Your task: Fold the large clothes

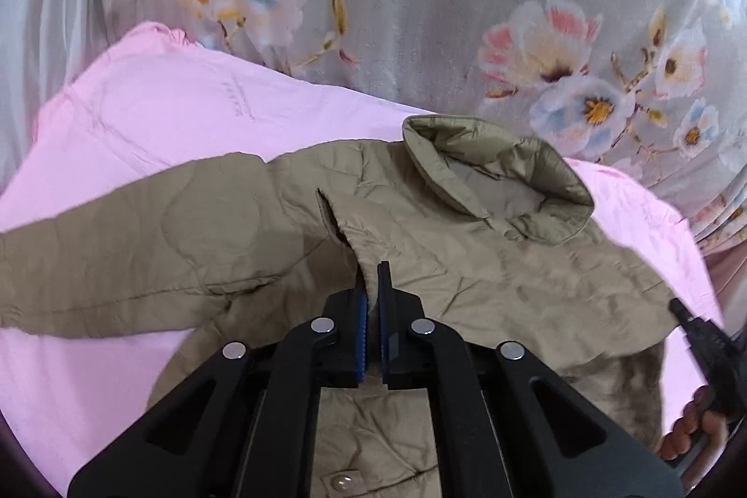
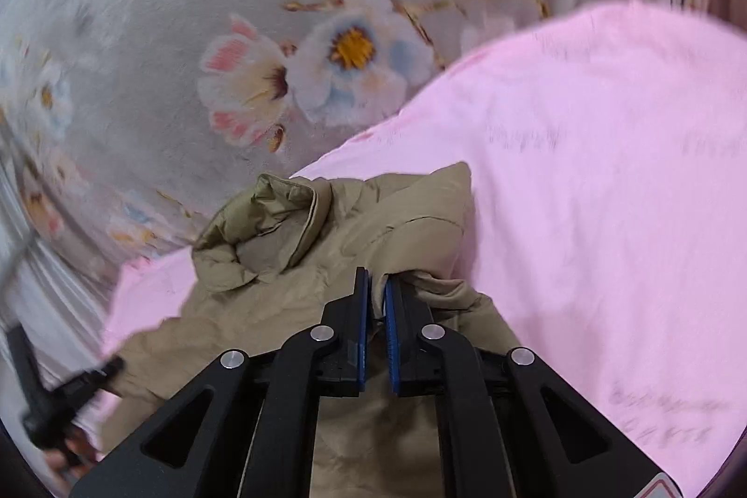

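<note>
While the left gripper and right gripper jaws pinch the khaki jacket on the pink sheet, only the left view shows its spread sleeve

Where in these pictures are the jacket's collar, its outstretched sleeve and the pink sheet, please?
collar (image 1: 495, 176): left wrist view, on its padded olive lining.
outstretched sleeve (image 1: 140, 246): left wrist view, mid-sleeve, quilted fabric.
pink sheet (image 2: 607, 194): right wrist view, bare stretch right of the jacket.
</note>
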A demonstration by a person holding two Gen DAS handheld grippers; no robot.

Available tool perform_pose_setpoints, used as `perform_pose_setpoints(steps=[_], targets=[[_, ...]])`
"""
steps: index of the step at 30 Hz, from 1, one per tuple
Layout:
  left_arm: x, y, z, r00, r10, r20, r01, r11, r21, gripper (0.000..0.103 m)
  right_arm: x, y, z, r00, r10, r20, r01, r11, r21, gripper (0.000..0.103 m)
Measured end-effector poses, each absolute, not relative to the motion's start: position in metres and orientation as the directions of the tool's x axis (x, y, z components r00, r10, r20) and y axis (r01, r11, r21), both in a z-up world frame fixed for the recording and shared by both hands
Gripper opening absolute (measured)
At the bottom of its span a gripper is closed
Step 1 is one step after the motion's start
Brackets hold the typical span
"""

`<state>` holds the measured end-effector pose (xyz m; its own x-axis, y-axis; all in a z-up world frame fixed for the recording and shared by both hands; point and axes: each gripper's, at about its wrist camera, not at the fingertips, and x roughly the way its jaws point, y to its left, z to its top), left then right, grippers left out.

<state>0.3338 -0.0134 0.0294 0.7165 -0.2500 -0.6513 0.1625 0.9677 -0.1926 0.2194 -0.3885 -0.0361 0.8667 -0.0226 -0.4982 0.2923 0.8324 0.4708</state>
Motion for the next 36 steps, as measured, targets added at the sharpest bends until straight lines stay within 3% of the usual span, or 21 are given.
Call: perform_pose_setpoints(steps=[4,10,16,33,35,36], targets=[[0.343,-0.028,-0.019,0.679,-0.157,-0.718,0.149,0.986,-0.075,0.003,0.241,-0.376,-0.064,0.773,-0.093,-0.628,0.369,0.871,0.325,0.006],[0.343,-0.021,-0.059,0.661,-0.139,-0.737,0.127,0.989,-0.073,0.003,0.254,-0.38,-0.093,0.698,-0.089,-0.711,0.408,0.865,0.292,0.006],[0.33,-0.027,-0.063,0.677,-0.1,-0.729,0.12,0.992,-0.025,0.003,0.254,-0.367,-0.096,0.663,-0.15,-0.734,0.421,0.885,0.2,0.007],[0.232,0.002,-0.062,0.673,-0.093,-0.734,0.14,0.99,0.002,0.004,0.152,-0.353,-0.102,0.676,-0.056,-0.734,0.41,0.856,0.313,0.009],[0.232,0.005,-0.057,0.678,-0.082,-0.73,0.128,0.992,0.007,0.012,0.145,-0.354,-0.09,0.653,-0.082,-0.753,0.447,0.844,0.295,0.016],[0.229,0.008,-0.051,0.687,-0.061,-0.724,0.114,0.993,0.024,0.023,0.135,-0.351,-0.077,0.663,-0.128,-0.738,0.468,0.84,0.275,0.021]])
